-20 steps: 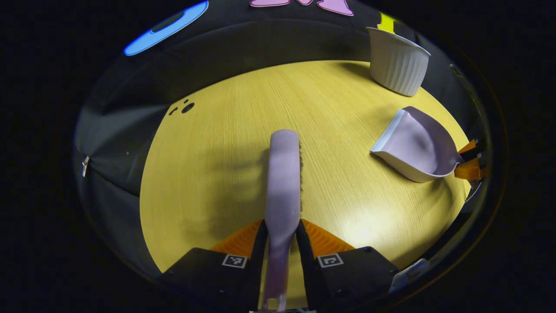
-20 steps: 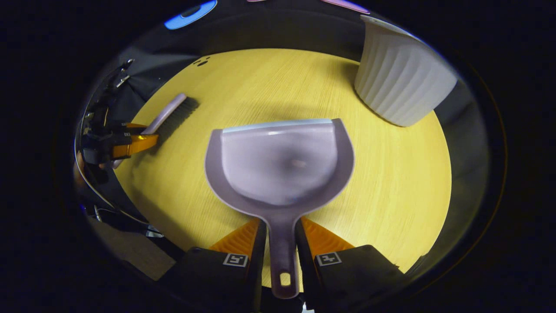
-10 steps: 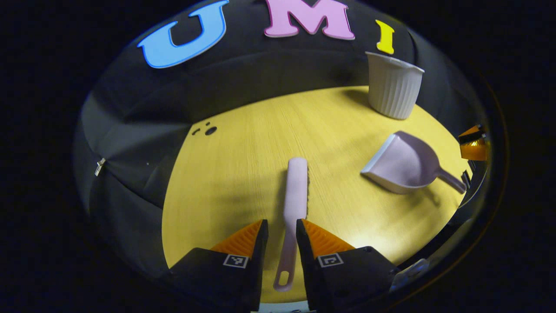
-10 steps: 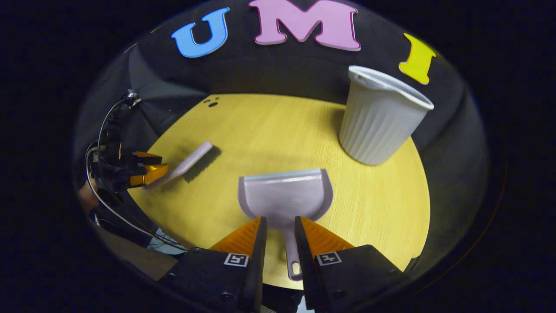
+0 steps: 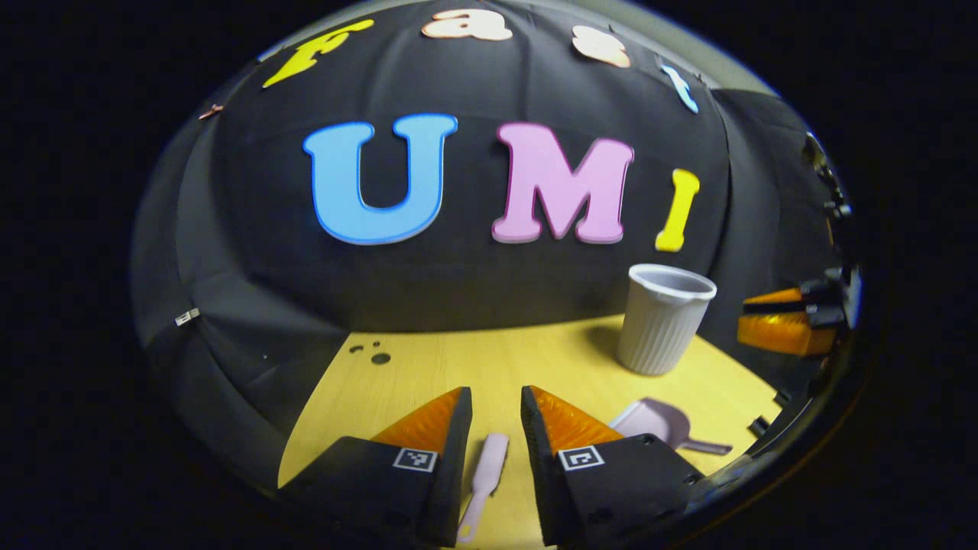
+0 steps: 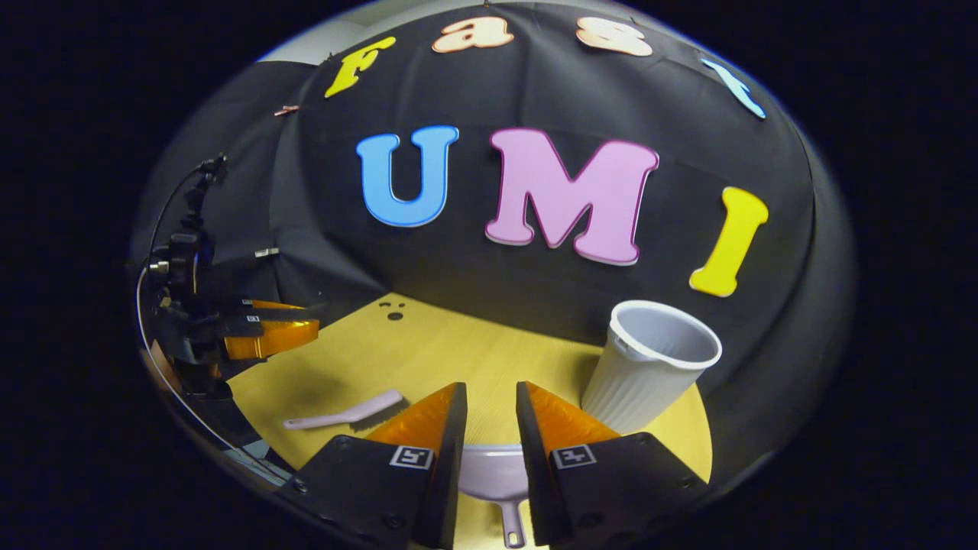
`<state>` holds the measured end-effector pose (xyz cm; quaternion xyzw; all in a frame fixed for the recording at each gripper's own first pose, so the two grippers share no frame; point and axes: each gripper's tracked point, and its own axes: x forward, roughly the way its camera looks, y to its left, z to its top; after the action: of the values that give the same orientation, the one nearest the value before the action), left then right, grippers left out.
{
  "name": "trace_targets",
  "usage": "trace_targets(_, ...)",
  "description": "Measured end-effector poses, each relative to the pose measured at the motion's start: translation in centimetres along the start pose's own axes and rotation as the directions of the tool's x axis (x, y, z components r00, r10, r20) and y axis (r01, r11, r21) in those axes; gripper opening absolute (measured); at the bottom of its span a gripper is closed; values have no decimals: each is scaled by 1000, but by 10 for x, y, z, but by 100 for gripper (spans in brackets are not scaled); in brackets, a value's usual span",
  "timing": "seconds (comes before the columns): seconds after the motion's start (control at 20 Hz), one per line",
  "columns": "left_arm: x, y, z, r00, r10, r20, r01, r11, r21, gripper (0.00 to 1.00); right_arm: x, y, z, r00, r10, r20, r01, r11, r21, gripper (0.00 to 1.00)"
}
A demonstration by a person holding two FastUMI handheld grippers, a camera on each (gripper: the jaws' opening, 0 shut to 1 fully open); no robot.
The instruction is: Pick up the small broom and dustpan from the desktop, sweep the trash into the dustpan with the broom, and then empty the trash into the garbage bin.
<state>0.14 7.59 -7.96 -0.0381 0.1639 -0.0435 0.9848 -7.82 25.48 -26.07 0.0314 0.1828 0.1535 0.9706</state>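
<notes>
L gripper [image 5: 497, 412] is hanging above the table [image 5: 428, 367], jaws parted w/ a narrow gap, gripping nothing; broom [image 5: 484, 477] is lying flat below, at 6 o'clock in left gripper view. R gripper [image 6: 489, 409] is likewise released, over the dustpan [image 6: 493, 473]. Bin [image 6: 649, 374] is standing upright at 4 o'clock in right gripper view, near the pan. Specks [image 6: 393, 312] are sitting at the far edge, approx 11 o'clock. Risks: narrow gap may be clipping a handle on re-grasp; R gripper could be knocking the bin over.

Both grippers released broom [image 5: 483, 481] and dustpan [image 6: 493, 477] (now lifted away).
</notes>
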Motion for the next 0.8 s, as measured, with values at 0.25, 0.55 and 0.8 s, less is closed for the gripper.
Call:
trace_targets(0.25, -17, -5, 29, 997, -2, 80, -3, 999, 54, 43, -7, -3, 13, 999, -12, 33, 12, 1000, -1, 42)
trace_targets(0.55, -25, -12, 34, 996, 16, 90, -21, 998, 63, 43, -6, 4, 12, 999, 38, 22, -38, 999, 1, 42)
trace_targets(0.8, -29, -20, 37, 996, 22, 86, -28, 997, 70, 43, -10, -2, 8, 999, 51, 2, -51, 999, 14, 42)
